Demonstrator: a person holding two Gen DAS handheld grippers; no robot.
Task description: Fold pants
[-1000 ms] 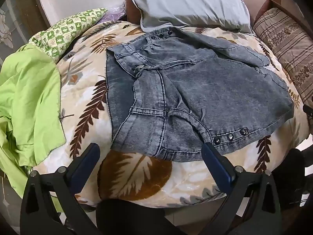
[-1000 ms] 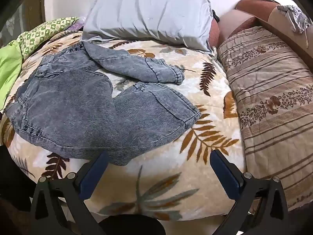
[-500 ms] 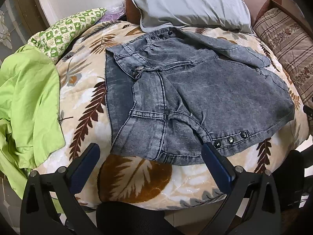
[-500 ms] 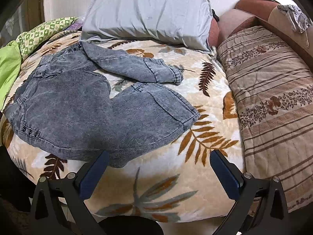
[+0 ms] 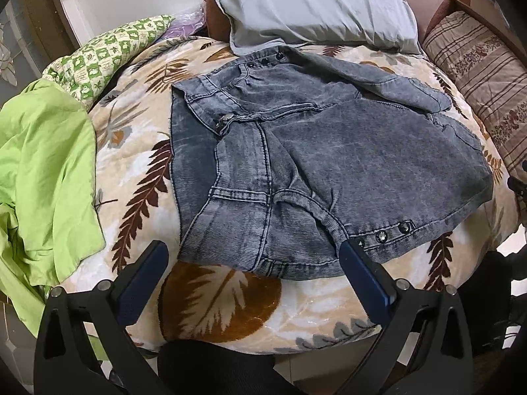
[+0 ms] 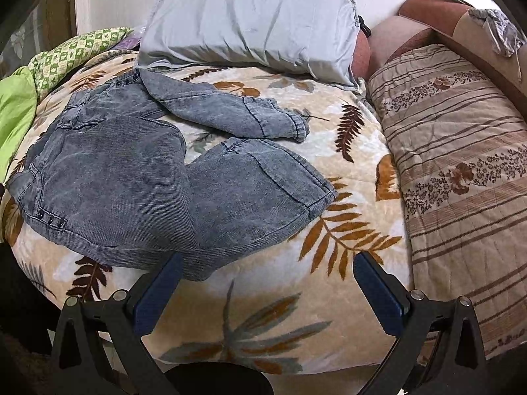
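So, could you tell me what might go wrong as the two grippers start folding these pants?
Three risks, as I judge them:
1. The pants lie rumpled, one leg bent across, so a fold may trap creases.
2. The near edge overhangs the rounded blanket; a tug might slide them off.
3. The open left gripper could pinch the plush blanket along with the waistband.

From my left camera the pants [image 5: 329, 171] lay on the bed [image 5: 138, 151], with the pillow [image 5: 313, 3] behind them at twelve o'clock, a loose cloth [image 5: 42, 171] at nine and a striped quilt [image 5: 481, 75] at two. Both legs ran toward three o'clock.
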